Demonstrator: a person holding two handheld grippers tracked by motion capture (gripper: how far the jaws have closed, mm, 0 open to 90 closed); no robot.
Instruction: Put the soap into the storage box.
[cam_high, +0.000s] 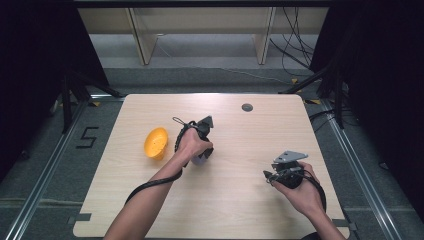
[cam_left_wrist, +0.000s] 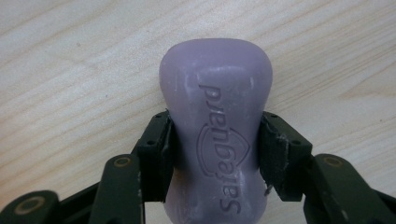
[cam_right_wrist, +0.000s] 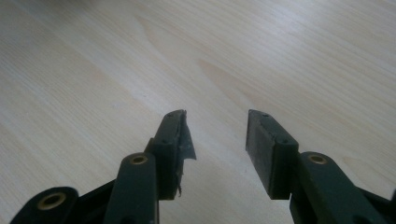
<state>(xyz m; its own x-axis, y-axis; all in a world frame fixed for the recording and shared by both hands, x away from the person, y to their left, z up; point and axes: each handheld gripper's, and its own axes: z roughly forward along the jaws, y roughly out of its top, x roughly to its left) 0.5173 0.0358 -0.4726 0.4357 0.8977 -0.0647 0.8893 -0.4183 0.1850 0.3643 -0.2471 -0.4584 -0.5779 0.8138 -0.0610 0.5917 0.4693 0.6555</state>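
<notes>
Lilac Safeguard soap bar (cam_left_wrist: 215, 126) clamped at its narrow waist between the left gripper (cam_left_wrist: 215, 151) fingers (cam_left_wrist: 156, 156), low over the wooden bench (cam_high: 240, 200) near its middle. Yellow bowl (cam_high: 156, 143) just beside, toward the left edge. Right gripper (cam_right_wrist: 215, 140) near the right edge, fingers (cam_right_wrist: 266, 149) apart, holding nothing.
</notes>
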